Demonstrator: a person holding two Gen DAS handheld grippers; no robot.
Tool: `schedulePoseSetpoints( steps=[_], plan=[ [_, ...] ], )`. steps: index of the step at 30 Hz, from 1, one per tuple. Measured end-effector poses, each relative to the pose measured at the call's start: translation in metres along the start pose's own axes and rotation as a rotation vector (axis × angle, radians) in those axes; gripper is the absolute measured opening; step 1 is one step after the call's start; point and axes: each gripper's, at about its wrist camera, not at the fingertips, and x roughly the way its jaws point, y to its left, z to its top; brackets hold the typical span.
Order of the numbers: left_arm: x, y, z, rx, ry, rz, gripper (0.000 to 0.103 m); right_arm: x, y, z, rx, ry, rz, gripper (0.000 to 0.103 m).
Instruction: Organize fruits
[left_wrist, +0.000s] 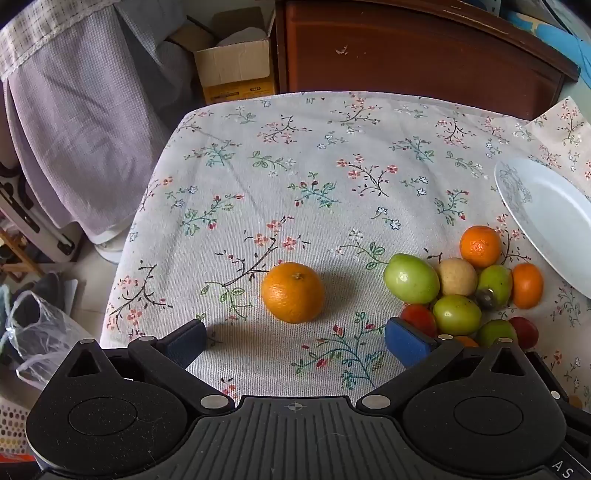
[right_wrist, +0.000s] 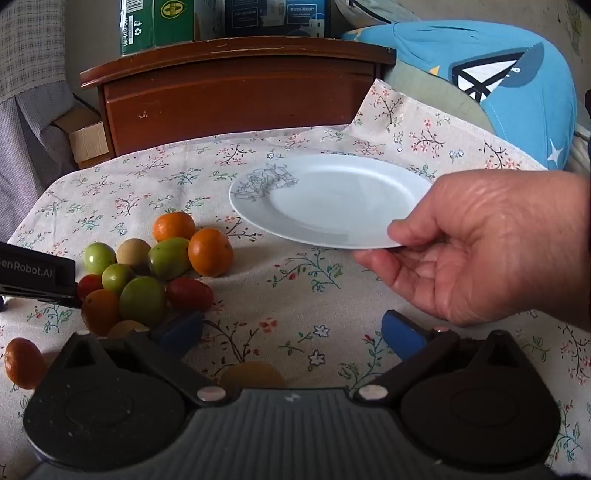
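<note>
Fruit is what the left wrist view looks down on, spread over a table under a pale floral tablecloth (left_wrist: 332, 155). The left gripper (left_wrist: 295, 341) holds its two blue-padded fingers spread wide, with nothing between them. A round orange tangerine (left_wrist: 293, 292) lies alone just beyond the gap, slightly nearer the left finger and touching neither pad. Beyond the right finger sits a close heap of small fruits (left_wrist: 458, 295): green, orange, red and one pale tan, pressed against one another, the nearest partly hidden behind that finger. Past the heap, at the right edge, a white round plate (left_wrist: 546, 221) with a grey drawing on its rim is partly in view. A brown wooden cabinet (left_wrist: 417, 55) stands behind the table. In the right wrist view, the right gripper (right_wrist: 291, 334) likewise has its blue fingers wide apart and empty above the cloth. The same heap lies beyond its left finger, the nearest fruits just beside the pad, and one orange fruit (right_wrist: 23, 363) lies apart at the far left. A bare hand (right_wrist: 476, 251) reaches in beyond the right finger and grasps the near edge of the plate, which sits tilted, its held edge off the cloth. A yellowish fruit (right_wrist: 253, 374) peeks out below the gap, mostly hidden by the gripper body.
</note>
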Motion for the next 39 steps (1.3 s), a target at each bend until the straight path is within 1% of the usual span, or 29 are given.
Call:
schedulePoseSetpoints(
  steps=[9, 13, 15, 20, 28, 35, 39],
  plan=[
    [-0.003, -0.002, -0.002, -0.007, 0.002, 0.000, 0.103, 0.000, 0.000, 0.000, -0.003, 0.001, -0.003, 0.102],
    [0.000, 0.004, -0.004, -0.031, 0.009, 0.000, 0.103, 0.000, 0.000, 0.000, -0.003, 0.001, -0.003, 0.102],
    [-0.007, 0.006, 0.001, -0.054, 0.006, 0.012, 0.103, 0.000, 0.000, 0.000, -0.003, 0.001, -0.003, 0.102],
    [-0.022, 0.015, 0.006, -0.076, -0.019, 0.004, 0.103, 0.001, 0.000, 0.000, -0.003, 0.001, -0.003, 0.102],
    [-0.051, 0.022, 0.003, -0.059, -0.062, -0.060, 0.103, 0.001, 0.000, 0.000, -0.003, 0.002, -0.002, 0.102],
    [-0.062, 0.016, -0.020, 0.007, -0.047, -0.048, 0.103, 0.000, 0.000, 0.000, -0.003, 0.001, -0.002, 0.102],
    [-0.066, 0.013, -0.032, 0.029, -0.022, -0.049, 0.103, 0.000, 0.000, 0.000, -0.004, 0.003, 0.000, 0.102]
  ],
)
